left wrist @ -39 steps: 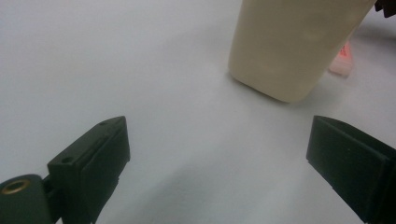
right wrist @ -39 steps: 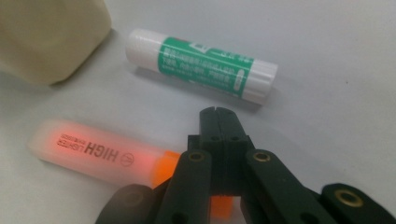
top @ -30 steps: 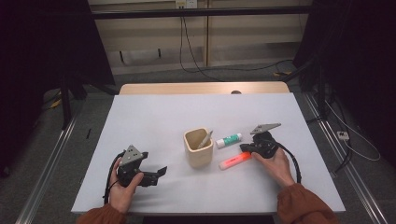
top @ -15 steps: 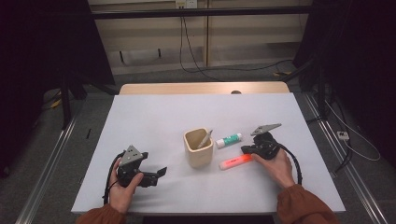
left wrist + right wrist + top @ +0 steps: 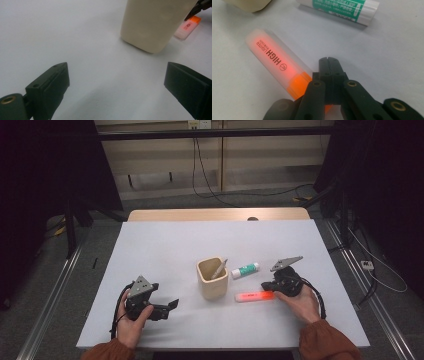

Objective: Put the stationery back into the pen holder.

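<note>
The cup (image 5: 156, 23) ran off the left gripper view's top edge, hiding most of the orange highlighter (image 5: 188, 27) behind it. In the right gripper view, shut jaws covered the highlighter's (image 5: 278, 65) near end; the glue stick's (image 5: 342, 8) print was unreadable.

The right gripper (image 5: 328, 61) (jaws pressed together) hovers beside the orange highlighter (image 5: 275, 61).

Frosted plastic highlighter (image 5: 278, 63), matt beige cup (image 5: 155, 22), smooth white table (image 5: 165, 255).
</note>
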`<state>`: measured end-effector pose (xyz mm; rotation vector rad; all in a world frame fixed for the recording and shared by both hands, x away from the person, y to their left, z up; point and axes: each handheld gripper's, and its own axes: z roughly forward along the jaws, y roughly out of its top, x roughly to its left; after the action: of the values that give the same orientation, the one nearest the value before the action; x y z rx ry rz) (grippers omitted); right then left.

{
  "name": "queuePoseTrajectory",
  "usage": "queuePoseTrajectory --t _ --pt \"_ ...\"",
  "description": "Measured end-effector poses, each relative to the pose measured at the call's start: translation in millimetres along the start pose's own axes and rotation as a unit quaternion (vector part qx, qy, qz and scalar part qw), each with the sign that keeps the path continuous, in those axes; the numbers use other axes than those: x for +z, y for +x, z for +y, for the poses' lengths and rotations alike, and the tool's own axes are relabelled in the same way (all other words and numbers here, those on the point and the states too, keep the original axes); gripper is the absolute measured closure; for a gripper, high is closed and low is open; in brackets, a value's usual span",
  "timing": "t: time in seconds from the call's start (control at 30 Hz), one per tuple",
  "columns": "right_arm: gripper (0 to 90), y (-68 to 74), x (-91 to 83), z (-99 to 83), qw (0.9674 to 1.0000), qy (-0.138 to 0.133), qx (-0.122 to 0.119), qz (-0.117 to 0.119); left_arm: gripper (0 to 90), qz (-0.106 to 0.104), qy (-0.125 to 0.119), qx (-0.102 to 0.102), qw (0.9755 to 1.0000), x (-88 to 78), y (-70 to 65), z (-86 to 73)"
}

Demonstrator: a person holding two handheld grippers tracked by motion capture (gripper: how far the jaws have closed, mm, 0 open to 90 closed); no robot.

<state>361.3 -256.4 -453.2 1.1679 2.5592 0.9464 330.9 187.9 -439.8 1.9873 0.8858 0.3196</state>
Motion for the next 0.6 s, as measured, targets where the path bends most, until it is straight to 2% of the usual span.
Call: queuePoseTrajectory --t 0.13,0.23,0.43,0.53,0.6 --pt "90.0 3.1 -1.6 -0.7 1.0 0.006 -0.006 0.002 6.1 -0.001 0.005 0.0 1.0 0.7 -0.6 0.1" --pt "90.0 2.6 -1.7 -1.7 1.0 0.003 -0.007 0.006 6.1 0.0 0.002 0.001 1.0 0.2 -0.5 0.1" --pt "90.0 6.5 -2.9 -0.8 0.9997 0.014 -0.016 0.012 6.1 0.0 -0.002 -0.002 1.0 -0.2 -0.1 -0.1" --pt "90.0 5.3 -3.0 -1.2 0.9997 0.014 -0.013 0.015 6.1 -0.001 0.0 -0.001 1.0 -0.2 -0.1 0.1" --pt "85.0 4.1 -3.3 -2.1 0.9998 0.01 -0.007 0.016 6.2 -0.001 -0.001 -0.001 1.0 -0.4 -0.4 0.1"
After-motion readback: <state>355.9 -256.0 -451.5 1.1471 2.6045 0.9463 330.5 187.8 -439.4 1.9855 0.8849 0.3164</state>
